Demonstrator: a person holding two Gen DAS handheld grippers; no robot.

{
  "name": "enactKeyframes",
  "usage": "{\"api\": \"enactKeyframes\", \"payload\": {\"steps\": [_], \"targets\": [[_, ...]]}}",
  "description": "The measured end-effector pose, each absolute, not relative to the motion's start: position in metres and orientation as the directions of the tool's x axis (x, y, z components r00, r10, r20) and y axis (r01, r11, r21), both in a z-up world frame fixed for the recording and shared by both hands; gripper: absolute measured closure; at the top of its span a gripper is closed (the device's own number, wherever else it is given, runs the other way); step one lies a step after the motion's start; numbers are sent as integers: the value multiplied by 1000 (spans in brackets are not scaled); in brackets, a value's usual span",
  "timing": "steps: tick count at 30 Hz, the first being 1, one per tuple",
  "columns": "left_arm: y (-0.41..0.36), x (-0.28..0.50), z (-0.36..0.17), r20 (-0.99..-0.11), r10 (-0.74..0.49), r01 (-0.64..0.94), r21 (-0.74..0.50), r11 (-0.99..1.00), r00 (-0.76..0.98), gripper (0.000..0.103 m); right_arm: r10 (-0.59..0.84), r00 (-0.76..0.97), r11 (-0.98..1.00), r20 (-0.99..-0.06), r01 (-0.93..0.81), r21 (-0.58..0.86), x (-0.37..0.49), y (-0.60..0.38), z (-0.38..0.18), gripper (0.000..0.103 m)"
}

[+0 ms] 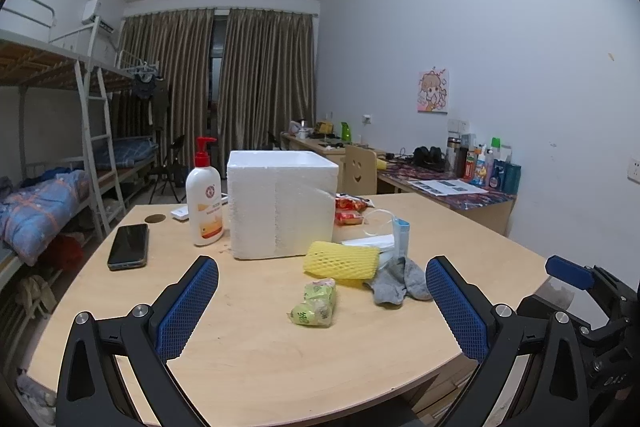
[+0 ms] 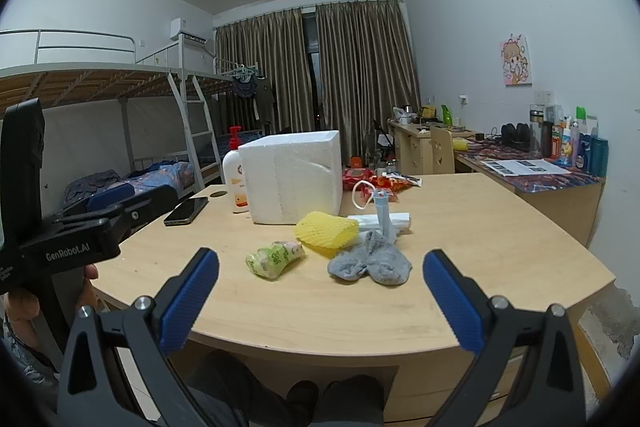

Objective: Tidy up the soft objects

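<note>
A yellow foam net sleeve (image 1: pixel 341 259) (image 2: pixel 326 229), a crumpled grey sock (image 1: pixel 398 281) (image 2: pixel 370 263) and a green crinkled packet (image 1: pixel 315 303) (image 2: pixel 273 257) lie together on the wooden table (image 1: pixel 256 359) (image 2: pixel 500 239), in front of a white foam box (image 1: pixel 281 203) (image 2: pixel 294 175). My left gripper (image 1: pixel 322 303) is open and empty, hovering over the table's near part, short of the packet. My right gripper (image 2: pixel 320 297) is open and empty near the table's front edge, short of the sock. The right gripper also shows at the right of the left wrist view (image 1: pixel 592 307).
A lotion pump bottle (image 1: pixel 204 199) (image 2: pixel 234 173) and a black phone (image 1: pixel 129 246) (image 2: pixel 187 210) sit left of the box. Red snack bags (image 1: pixel 350 209) (image 2: pixel 384 183), a white cord, a blue tube (image 1: pixel 401 235) (image 2: pixel 381 213) and white packs lie behind the soft things. A desk stands at right.
</note>
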State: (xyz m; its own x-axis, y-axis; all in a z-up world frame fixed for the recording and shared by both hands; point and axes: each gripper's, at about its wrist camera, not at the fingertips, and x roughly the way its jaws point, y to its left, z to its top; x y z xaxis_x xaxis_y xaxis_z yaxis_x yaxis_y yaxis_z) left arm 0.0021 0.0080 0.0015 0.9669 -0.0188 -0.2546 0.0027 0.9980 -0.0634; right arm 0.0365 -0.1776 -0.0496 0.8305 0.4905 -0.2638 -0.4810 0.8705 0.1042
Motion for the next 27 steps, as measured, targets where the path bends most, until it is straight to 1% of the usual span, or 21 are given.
{"api": "enactKeyframes", "payload": {"steps": [18, 27], "targets": [[8, 5, -2, -269, 0, -13, -46, 999, 963, 0, 488, 832, 872, -264, -479, 101, 33, -179, -48, 0], [6, 4, 0, -259, 4, -14, -38, 999, 966, 0, 491, 830, 871, -265, -480, 108, 33, -181, -47, 0]]}}
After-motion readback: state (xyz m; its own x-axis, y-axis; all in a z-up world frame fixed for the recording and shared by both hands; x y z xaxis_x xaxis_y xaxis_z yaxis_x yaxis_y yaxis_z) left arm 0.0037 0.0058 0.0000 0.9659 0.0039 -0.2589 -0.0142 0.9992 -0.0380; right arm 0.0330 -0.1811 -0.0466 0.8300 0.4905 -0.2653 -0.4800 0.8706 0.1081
